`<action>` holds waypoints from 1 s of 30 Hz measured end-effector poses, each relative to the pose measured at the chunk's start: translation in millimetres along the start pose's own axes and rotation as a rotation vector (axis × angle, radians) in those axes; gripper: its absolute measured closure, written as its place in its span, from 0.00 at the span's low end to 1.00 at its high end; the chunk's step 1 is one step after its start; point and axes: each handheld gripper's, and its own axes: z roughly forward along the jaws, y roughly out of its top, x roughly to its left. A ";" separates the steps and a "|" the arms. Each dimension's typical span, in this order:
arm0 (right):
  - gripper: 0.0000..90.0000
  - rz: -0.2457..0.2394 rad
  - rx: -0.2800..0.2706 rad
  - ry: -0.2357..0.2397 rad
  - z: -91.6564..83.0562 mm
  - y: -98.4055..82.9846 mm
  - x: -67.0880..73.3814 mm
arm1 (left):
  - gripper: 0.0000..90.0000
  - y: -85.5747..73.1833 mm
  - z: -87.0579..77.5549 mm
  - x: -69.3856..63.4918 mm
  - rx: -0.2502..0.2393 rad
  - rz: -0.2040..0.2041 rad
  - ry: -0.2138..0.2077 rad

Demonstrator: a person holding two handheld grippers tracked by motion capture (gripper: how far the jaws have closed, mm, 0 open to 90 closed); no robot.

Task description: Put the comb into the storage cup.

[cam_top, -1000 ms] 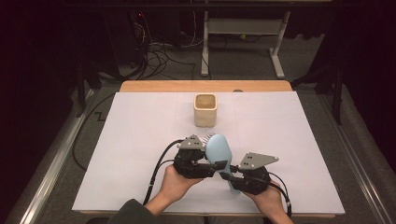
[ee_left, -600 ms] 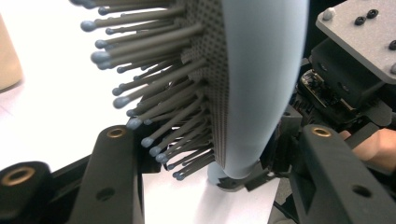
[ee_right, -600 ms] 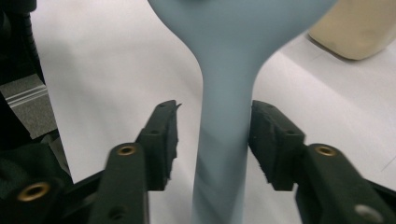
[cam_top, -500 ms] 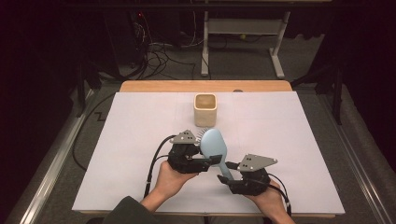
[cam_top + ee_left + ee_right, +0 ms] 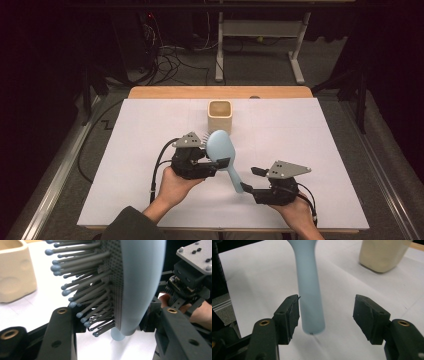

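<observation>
A light-blue hairbrush [image 5: 221,145] with grey bristles hangs tilted above the white sheet, handle pointing toward the near right. My left gripper [image 5: 220,162] is shut on its head just above the neck; in the left gripper view the brush [image 5: 140,285] fills the gap between the jaws of that gripper [image 5: 115,322]. My right gripper [image 5: 248,180] stands open, its jaws having just been opening. The handle [image 5: 309,290] still lies between the jaws of the right gripper [image 5: 328,307], close to the left pad, with a wide gap to the right one.
A cream square cup [image 5: 220,115] stands upright at the far middle of the white sheet [image 5: 320,140], a hand's length beyond the brush. The wooden table edge [image 5: 220,92] runs behind it. Cables and a metal frame lie on the floor beyond.
The right jaws have opened off the brush handle. The left gripper has carried the brush a little to the left and away from the near edge, so the two grippers stand farther apart.
</observation>
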 end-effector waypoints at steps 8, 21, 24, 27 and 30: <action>0.45 0.064 -0.060 -0.023 -12.4 -9.9 -11.5 | 0.58 3.3 -4.3 1.0 -0.009 0.008 0.011; 0.35 0.048 -0.110 -0.109 -25.4 -18.7 -22.7 | 0.58 8.3 -18.2 7.8 -0.041 -0.012 0.021; 0.34 0.062 -0.127 -0.114 -29.6 -20.3 -27.4 | 0.58 9.5 -21.7 8.7 -0.049 -0.012 0.025; 0.34 0.072 -0.137 -0.115 -33.5 -22.6 -30.4 | 0.58 10.9 -24.1 9.7 -0.052 -0.011 0.031; 0.33 0.073 -0.135 -0.134 -35.3 -25.8 -31.4 | 0.58 11.9 -25.7 10.8 -0.056 -0.014 0.031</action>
